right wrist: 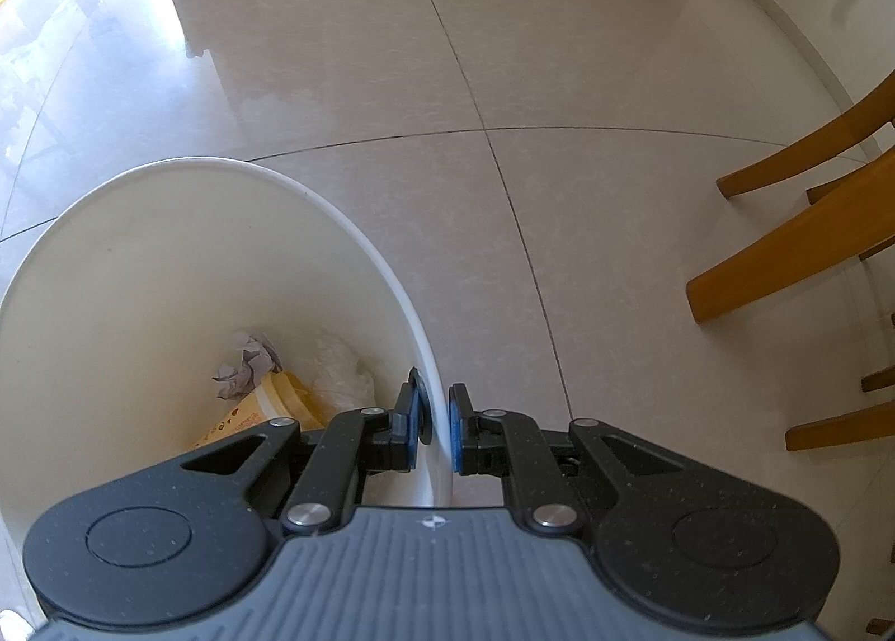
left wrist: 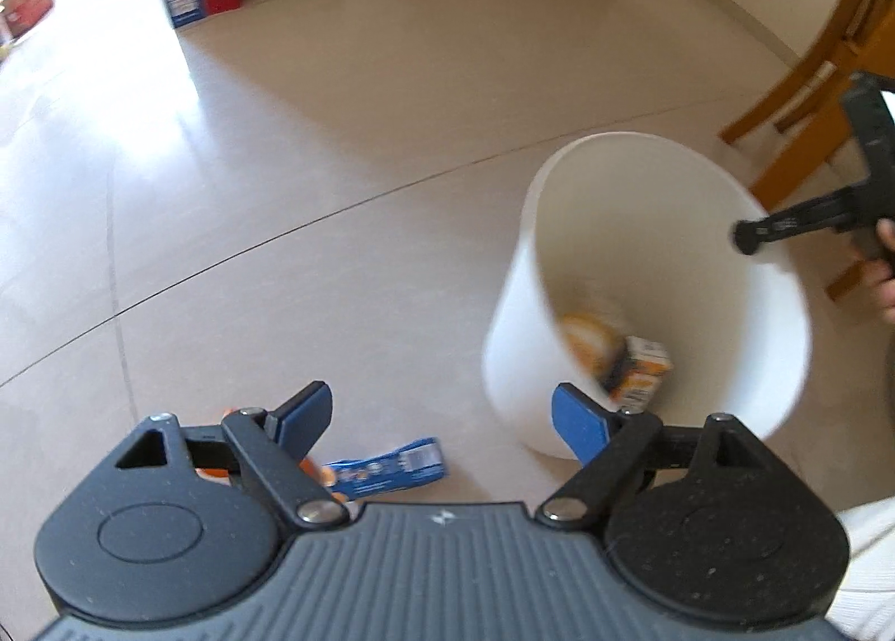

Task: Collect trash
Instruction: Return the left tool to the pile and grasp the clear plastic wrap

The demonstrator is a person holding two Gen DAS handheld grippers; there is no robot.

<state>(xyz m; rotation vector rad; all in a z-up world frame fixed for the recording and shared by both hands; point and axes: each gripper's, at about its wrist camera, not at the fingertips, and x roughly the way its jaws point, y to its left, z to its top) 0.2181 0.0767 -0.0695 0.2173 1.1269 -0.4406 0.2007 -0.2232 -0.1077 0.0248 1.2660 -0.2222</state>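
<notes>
The right gripper [right wrist: 433,425] pinches the white bin's [right wrist: 168,177] rim, keeping it steady. The left gripper [left wrist: 442,417], jaws apart and empty, hangs over a blue wrapper [left wrist: 386,467] on the near floor.

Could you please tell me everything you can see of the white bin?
The white bin is a round, smooth, plastic-looking bucket without a lid, widening toward its rim. It stands on the tiled floor near wooden chair legs. The right gripper is shut on its rim wall. Inside lie crumpled paper, a yellow cup and clear plastic.
</notes>
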